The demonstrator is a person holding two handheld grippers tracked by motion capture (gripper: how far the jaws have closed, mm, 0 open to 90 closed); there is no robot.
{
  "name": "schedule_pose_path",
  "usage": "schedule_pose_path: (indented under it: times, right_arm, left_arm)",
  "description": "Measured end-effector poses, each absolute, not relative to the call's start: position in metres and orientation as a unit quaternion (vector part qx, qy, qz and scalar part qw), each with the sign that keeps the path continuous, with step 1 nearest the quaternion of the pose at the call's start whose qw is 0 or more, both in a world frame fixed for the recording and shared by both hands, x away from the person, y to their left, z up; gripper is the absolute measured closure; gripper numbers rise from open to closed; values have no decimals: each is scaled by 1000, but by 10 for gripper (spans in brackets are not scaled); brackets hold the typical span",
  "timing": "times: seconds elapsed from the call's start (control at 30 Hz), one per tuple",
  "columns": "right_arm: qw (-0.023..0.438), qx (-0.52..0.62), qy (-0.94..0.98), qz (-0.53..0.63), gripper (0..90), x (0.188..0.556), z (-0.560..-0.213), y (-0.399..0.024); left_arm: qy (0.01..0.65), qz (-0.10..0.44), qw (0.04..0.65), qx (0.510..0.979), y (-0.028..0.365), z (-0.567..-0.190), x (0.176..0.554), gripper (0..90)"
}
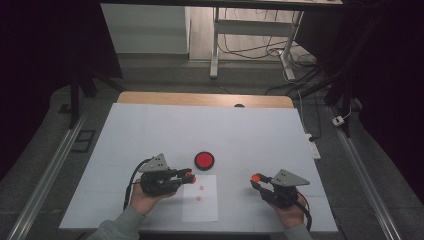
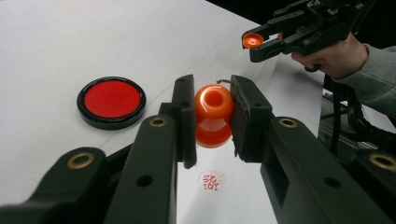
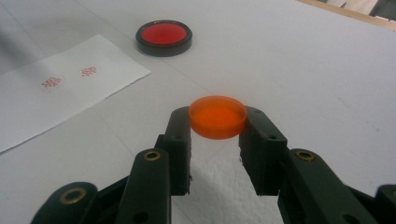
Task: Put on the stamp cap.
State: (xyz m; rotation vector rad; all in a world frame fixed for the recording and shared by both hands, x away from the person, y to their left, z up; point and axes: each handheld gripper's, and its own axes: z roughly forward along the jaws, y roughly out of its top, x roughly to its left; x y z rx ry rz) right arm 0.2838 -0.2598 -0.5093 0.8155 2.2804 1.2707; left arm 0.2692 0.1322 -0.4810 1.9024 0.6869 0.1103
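My left gripper [image 2: 213, 100] is shut on a glossy orange stamp [image 2: 214, 114] and holds it just above the top edge of a white paper sheet [image 1: 200, 205]. The sheet bears two red stamp marks [image 3: 51, 82], one of them under the stamp [image 2: 211, 181]. My right gripper [image 3: 215, 122] is shut on a flat, round orange cap [image 3: 217, 116], held a little above the table. In the high view the left gripper [image 1: 189, 176] is at centre left and the right gripper [image 1: 256, 178] is at centre right. A round black ink pad [image 1: 204, 160] with a red face lies open between them.
The white table cover [image 1: 200, 130] spreads wide behind the ink pad, with a wooden table edge [image 1: 205, 99] at the far side. Desk legs and cables [image 1: 250, 50] are on the floor beyond. Metal rails [image 1: 45, 175] run along both sides.
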Motion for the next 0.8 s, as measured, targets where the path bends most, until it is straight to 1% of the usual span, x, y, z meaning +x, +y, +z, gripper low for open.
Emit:
schedule_pose_path:
  times: [0.8]
  right_arm:
    - [179, 269, 823, 467, 643, 279, -510, -234]
  left_arm:
    - [287, 42, 523, 801, 127, -486, 272, 726]
